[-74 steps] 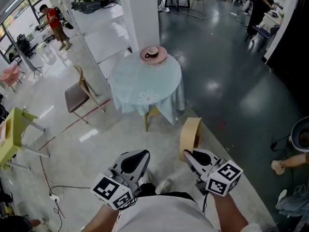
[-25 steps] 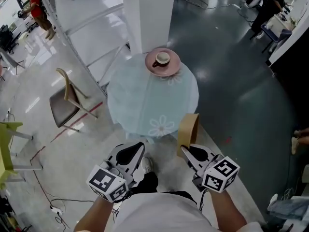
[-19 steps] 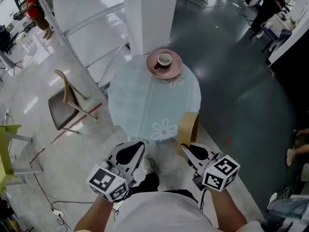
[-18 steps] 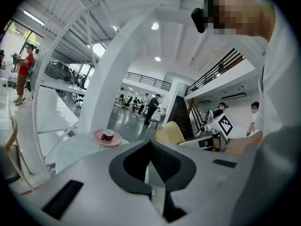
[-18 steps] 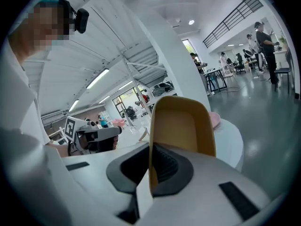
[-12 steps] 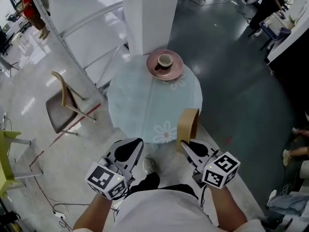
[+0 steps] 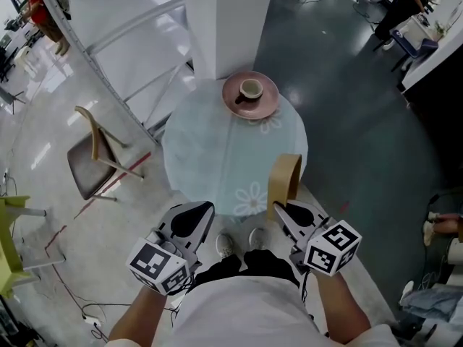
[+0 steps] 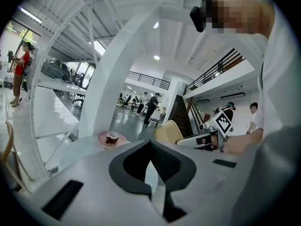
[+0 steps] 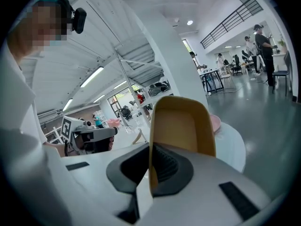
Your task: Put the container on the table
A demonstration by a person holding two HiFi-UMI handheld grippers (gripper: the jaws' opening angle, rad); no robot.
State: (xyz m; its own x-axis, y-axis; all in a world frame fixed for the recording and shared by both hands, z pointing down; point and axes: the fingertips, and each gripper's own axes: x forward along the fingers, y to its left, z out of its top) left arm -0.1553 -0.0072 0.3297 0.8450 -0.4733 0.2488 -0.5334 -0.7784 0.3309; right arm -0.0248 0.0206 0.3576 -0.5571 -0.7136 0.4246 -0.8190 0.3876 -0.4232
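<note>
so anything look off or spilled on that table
Nothing stands out. The cup sits upright on the pink plate at the far edge of the round table, with no spill. The tan container stands on edge, pinched by one wall in the jaws of the right gripper, not yet on the table.

The table [image 7: 210,150] is bare nearside; cup [image 7: 251,89] and plate [image 7: 266,107] occupy far edge.

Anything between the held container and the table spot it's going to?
Nothing visible. The container, pinched in the right hand-held gripper, is by the table's near edge, where the cloth is bare. The pink plate with a cup sits at the far edge.
</note>
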